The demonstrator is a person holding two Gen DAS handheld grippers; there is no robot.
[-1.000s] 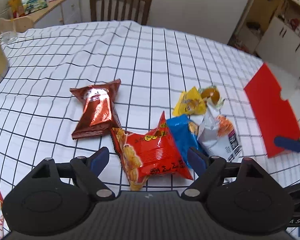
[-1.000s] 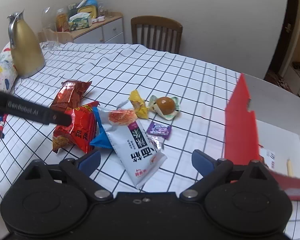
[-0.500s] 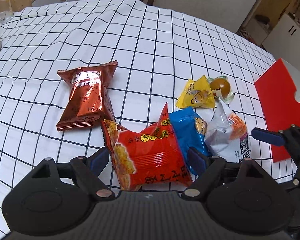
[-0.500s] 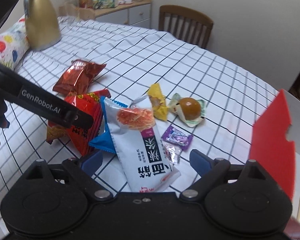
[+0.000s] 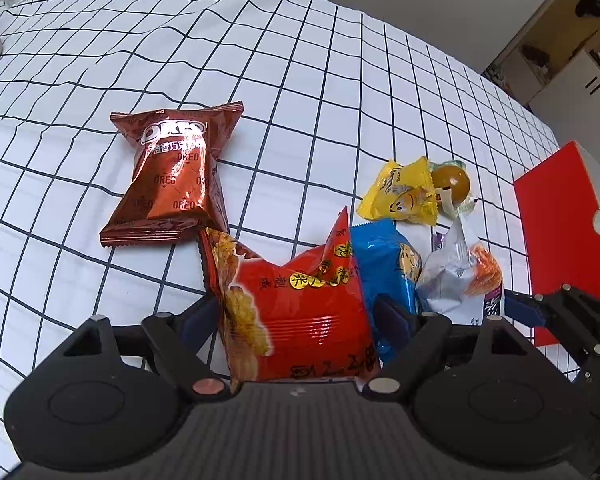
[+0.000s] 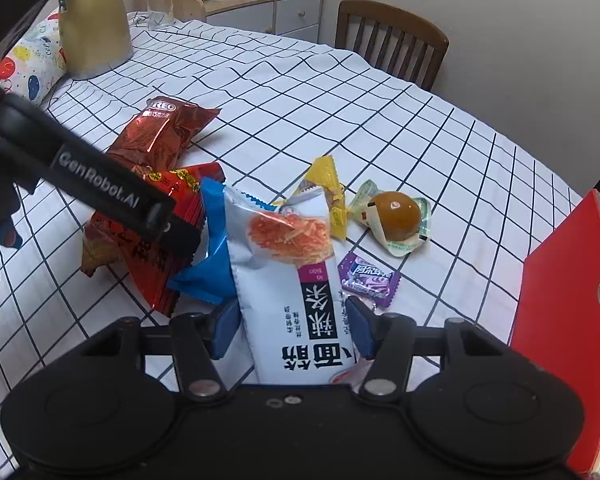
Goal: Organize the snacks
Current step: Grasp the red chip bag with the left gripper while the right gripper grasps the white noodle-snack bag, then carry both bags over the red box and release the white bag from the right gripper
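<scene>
Our left gripper [image 5: 296,318] has just been closing its fingers, which now touch both sides of the red snack bag [image 5: 300,308]. Our right gripper [image 6: 290,330], also closing, presses its fingers on the white noodle packet [image 6: 288,280]. Both tilt steeply down over the desk [image 5: 300,80]. Only the right view shows the purple candy [image 6: 368,280].
</scene>
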